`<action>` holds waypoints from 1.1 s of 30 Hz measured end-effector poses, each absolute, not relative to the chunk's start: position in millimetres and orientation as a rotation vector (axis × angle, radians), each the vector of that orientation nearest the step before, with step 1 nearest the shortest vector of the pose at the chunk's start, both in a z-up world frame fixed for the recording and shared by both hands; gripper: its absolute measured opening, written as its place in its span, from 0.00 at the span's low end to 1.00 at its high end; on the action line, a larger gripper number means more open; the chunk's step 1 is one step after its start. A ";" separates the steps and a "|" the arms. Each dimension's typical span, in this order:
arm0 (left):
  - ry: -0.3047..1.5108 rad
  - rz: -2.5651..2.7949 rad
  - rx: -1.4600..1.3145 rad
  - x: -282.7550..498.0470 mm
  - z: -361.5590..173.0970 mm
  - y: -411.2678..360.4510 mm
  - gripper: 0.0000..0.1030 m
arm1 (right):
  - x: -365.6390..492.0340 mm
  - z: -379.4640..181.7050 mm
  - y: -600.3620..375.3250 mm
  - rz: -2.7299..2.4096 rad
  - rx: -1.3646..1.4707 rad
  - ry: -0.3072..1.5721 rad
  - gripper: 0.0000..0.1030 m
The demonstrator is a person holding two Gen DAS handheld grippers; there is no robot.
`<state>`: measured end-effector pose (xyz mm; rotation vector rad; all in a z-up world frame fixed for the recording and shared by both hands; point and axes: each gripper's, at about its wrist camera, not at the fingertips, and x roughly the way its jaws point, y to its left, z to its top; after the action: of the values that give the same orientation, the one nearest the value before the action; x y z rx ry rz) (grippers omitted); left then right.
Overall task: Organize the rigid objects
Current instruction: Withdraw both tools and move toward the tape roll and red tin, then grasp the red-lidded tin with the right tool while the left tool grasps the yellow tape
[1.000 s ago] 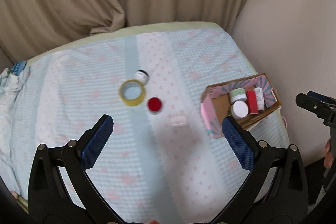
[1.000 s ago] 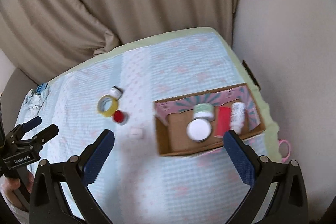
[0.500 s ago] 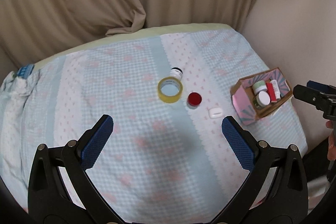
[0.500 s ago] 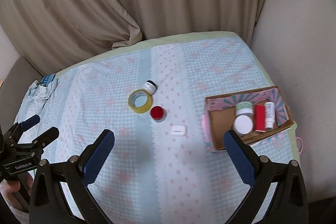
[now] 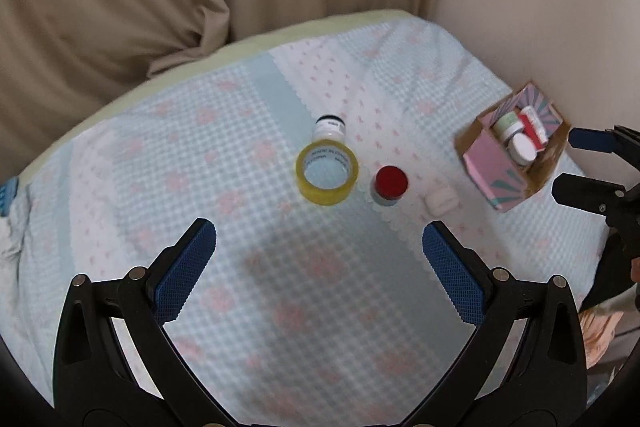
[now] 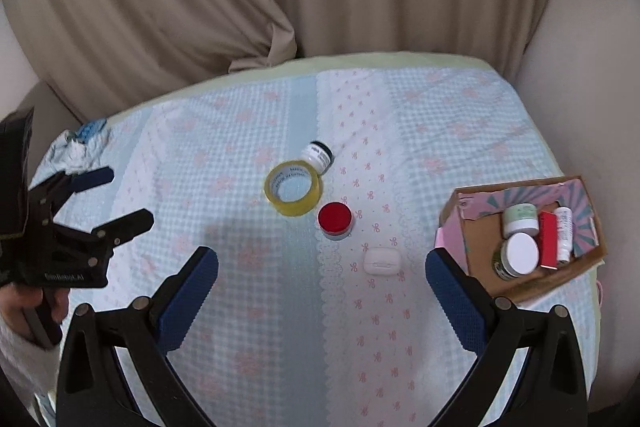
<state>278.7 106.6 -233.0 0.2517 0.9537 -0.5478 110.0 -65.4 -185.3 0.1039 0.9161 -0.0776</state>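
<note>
The small white case (image 6: 382, 260) lies just above the middle of the frame, between the spread jaws of the right hand-held gripper (image 6: 322, 275); the left hand-held gripper (image 5: 319, 253), also spread and empty, is farther from it.

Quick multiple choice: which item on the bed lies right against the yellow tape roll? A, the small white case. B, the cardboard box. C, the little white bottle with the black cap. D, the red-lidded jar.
C: the white bottle lies against the tape roll's far rim.

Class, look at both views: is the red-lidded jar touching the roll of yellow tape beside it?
Apart. The right wrist view shows a strip of bedspread between the red-lidded jar and the roll of yellow tape; the left wrist view agrees.
</note>
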 end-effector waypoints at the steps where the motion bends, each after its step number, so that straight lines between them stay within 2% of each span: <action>1: 0.960 -0.550 0.267 287.0 -243.0 103.6 1.00 | 116.9 -193.1 -67.5 -0.073 0.106 0.929 1.00; 14: 1.086 -0.653 0.331 380.4 -403.8 47.0 1.00 | 206.5 -321.5 -88.3 -0.015 0.020 1.043 1.00; 20: 1.096 -0.689 0.383 403.1 -454.6 19.4 1.00 | 240.0 -377.2 -89.8 0.024 -0.058 1.091 0.99; 27: 1.056 -0.730 0.412 416.6 -474.6 -6.0 1.00 | 264.8 -417.5 -90.5 0.072 -0.129 1.122 0.86; 31: 1.031 -0.732 0.427 423.2 -473.1 -15.2 1.00 | 272.1 -425.2 -92.1 0.093 -0.150 1.115 0.83; 32: 1.031 -0.733 0.423 425.6 -472.8 -17.5 1.00 | 273.2 -425.7 -93.0 0.096 -0.148 1.112 0.81; 33: 1.029 -0.734 0.419 427.0 -472.4 -18.6 1.00 | 274.4 -426.5 -93.1 0.101 -0.145 1.110 0.74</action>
<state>427.0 -18.6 -472.4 0.4192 1.0287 -0.7336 274.4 -93.1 -426.5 -0.1451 1.1102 0.1011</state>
